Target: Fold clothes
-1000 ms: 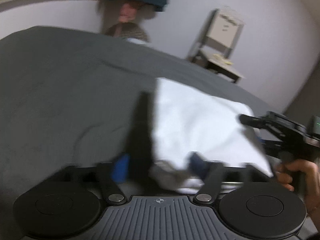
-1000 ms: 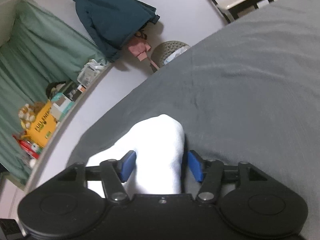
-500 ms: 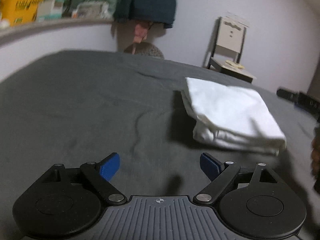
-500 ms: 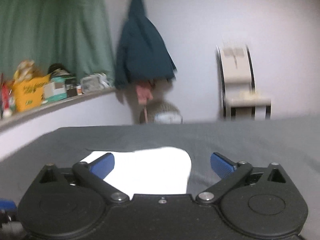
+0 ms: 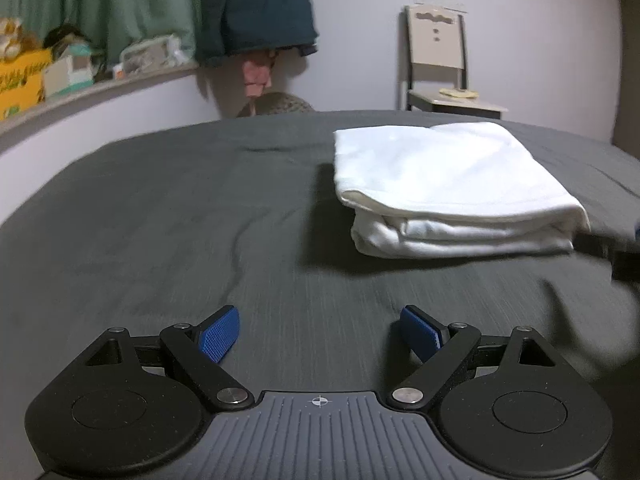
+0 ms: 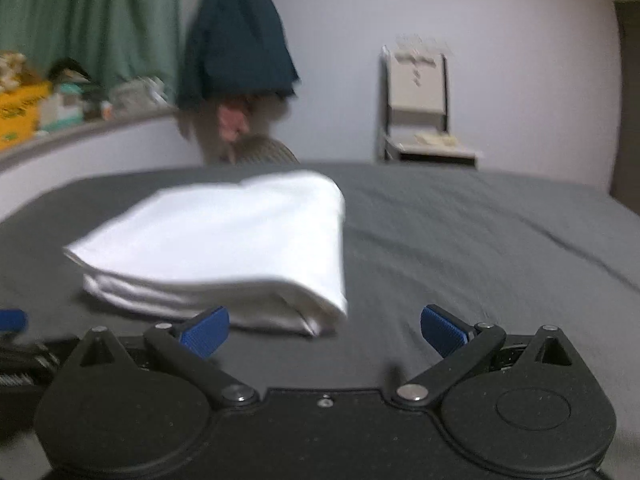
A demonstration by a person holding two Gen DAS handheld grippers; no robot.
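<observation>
A white garment (image 5: 452,188) lies folded into a thick rectangle on the dark grey bed (image 5: 160,220). In the left wrist view it is ahead and to the right of my left gripper (image 5: 320,334), which is open, empty and held back over bare sheet. In the right wrist view the folded garment (image 6: 224,248) lies just ahead and to the left of my right gripper (image 6: 324,330), which is open and empty. Part of the left gripper (image 6: 12,320) shows at that view's left edge.
A chair (image 5: 440,68) stands against the far wall behind the bed. A dark teal jacket (image 5: 256,8) hangs on the wall. A ledge (image 5: 80,92) along the left holds boxes and clutter, with a green curtain behind. A round woven basket (image 5: 280,104) sits past the bed.
Both grippers let go of the white garment, opened and drew back. The garment now lies folded on the bed, and both views have levelled out.
</observation>
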